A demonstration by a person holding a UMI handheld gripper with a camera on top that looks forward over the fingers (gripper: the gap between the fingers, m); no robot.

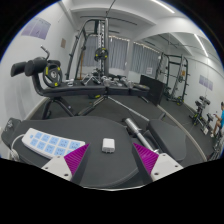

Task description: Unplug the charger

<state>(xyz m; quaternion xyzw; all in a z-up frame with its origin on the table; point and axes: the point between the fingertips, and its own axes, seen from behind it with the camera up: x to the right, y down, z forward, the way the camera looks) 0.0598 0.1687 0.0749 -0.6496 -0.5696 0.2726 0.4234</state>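
While its two fingers stand well apart and hold nothing, the tool (106, 162) hovers low over a round dark surface (100, 178), its purple pads (146, 158) showing on the inner faces of the fingers. Just ahead of the fingertips, roughly midway between them and a little farther out, a small white charger block (108, 145) sits on the surface, untouched by either finger. To the near left lies a white power strip (52, 142) with a row of blue-tinted sockets, stretching from the left finger out toward the left edge of the surface; whether the charger is seated in it cannot be told. To the far right of the charger rests a slim silvery object (131, 126), too small to identify. Beyond the surface is a gym room with a weight bench (60, 88) at far left and a metal rack (176, 76) at far right.
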